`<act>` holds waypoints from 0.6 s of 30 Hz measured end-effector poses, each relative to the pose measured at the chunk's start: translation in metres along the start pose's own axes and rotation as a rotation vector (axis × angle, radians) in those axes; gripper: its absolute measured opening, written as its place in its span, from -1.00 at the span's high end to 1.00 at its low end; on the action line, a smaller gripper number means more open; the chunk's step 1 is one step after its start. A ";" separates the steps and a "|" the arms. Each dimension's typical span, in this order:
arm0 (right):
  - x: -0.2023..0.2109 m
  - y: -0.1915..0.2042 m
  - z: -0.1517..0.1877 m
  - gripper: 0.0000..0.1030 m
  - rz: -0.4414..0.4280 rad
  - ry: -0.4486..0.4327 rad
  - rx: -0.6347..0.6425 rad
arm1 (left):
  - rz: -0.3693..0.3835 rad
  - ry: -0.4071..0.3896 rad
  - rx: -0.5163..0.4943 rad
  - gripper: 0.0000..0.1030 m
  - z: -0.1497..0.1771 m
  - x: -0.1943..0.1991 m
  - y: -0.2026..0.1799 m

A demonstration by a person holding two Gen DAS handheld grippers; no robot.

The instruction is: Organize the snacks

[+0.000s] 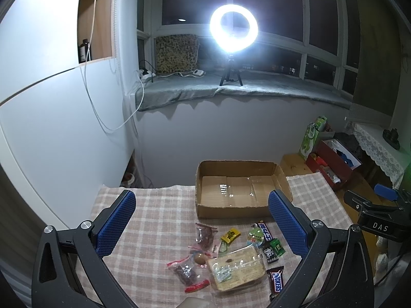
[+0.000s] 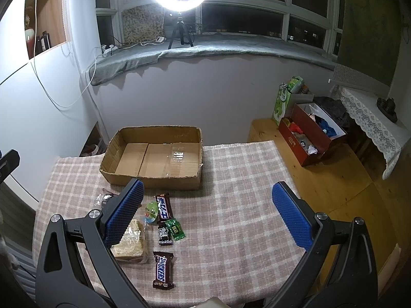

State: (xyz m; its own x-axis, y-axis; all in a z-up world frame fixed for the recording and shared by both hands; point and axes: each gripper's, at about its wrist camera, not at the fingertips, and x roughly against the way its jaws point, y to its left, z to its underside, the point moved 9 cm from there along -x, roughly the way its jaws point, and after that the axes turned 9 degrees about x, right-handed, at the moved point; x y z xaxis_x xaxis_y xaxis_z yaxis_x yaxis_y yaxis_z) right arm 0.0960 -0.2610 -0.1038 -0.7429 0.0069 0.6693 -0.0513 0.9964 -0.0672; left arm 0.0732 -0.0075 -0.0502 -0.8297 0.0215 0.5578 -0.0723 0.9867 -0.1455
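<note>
Checked tablecloth (image 2: 231, 179), cardboard box (image 2: 154, 177), ring light (image 1: 233, 28) on window ledge, both hand-held grippers spread wide, holding nothing

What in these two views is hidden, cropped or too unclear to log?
- Right wrist view: the cracker pack and a clear bag sit partly behind the right gripper's finger.
- Left wrist view: the Snickers bar is partly covered by the left gripper's finger.
- Both views: small wrappers' print is unreadable.
</note>
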 end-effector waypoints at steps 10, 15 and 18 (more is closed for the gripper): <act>-0.006 0.001 0.009 -0.99 -0.013 0.043 -0.002 | 0.000 0.069 0.036 -0.98 0.015 -0.013 0.014; -0.014 0.001 0.020 -0.99 -0.035 0.078 -0.005 | -0.022 0.134 0.095 -0.98 0.031 -0.025 0.035; -0.021 0.004 0.029 -0.99 -0.061 0.106 -0.005 | -0.027 0.166 0.123 -0.98 0.042 -0.030 0.046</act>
State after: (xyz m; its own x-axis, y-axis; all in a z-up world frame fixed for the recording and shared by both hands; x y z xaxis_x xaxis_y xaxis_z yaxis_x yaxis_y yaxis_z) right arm 0.0917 -0.2599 -0.1399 -0.6636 -0.0451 0.7467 -0.0904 0.9957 -0.0201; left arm 0.0722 0.0301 -0.1078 -0.7244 0.0312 0.6887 -0.1690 0.9604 -0.2213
